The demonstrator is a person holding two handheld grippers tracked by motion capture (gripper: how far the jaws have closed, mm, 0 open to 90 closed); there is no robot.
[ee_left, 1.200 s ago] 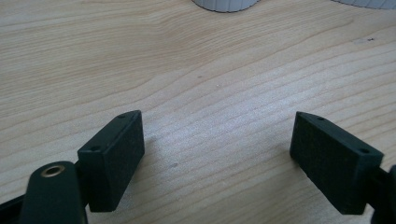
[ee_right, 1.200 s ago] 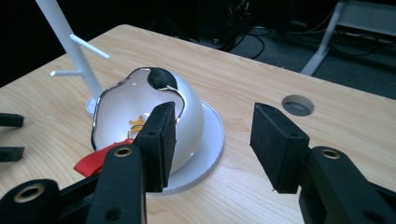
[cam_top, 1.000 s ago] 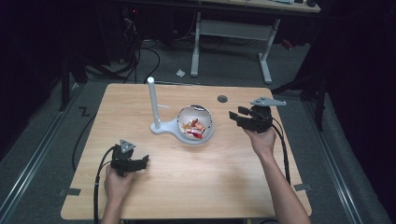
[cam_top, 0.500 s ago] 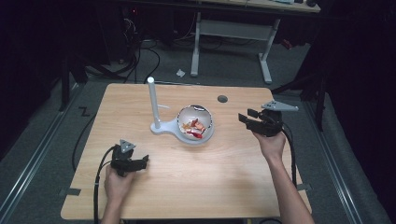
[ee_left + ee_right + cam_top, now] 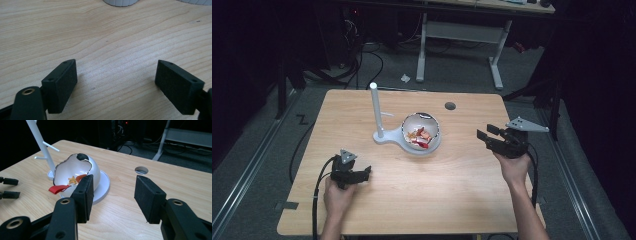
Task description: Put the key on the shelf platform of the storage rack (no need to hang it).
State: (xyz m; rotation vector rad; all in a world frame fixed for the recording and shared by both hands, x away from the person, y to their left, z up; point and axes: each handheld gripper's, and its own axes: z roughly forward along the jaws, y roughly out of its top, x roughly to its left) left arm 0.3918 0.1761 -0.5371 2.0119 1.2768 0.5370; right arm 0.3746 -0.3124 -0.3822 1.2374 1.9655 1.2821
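The left claw (image 5: 362,174) rests low in the person's left hand (image 5: 337,194), its jaws spread wide with nothing between them. The right claw (image 5: 484,138) is held up in the right hand (image 5: 513,167), forearm stretched forward behind it. Its jaws stand partly apart, empty, and have just been opening slightly.

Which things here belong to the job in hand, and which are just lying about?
In the job:
- white bowl with red and orange bits inside
- white stand joined to its base
- right gripper, jaws open, empty, facing the bowl

Lying about:
- left gripper, open, resting on the table
- round hole in the tabletop
- paper scrap on the floor
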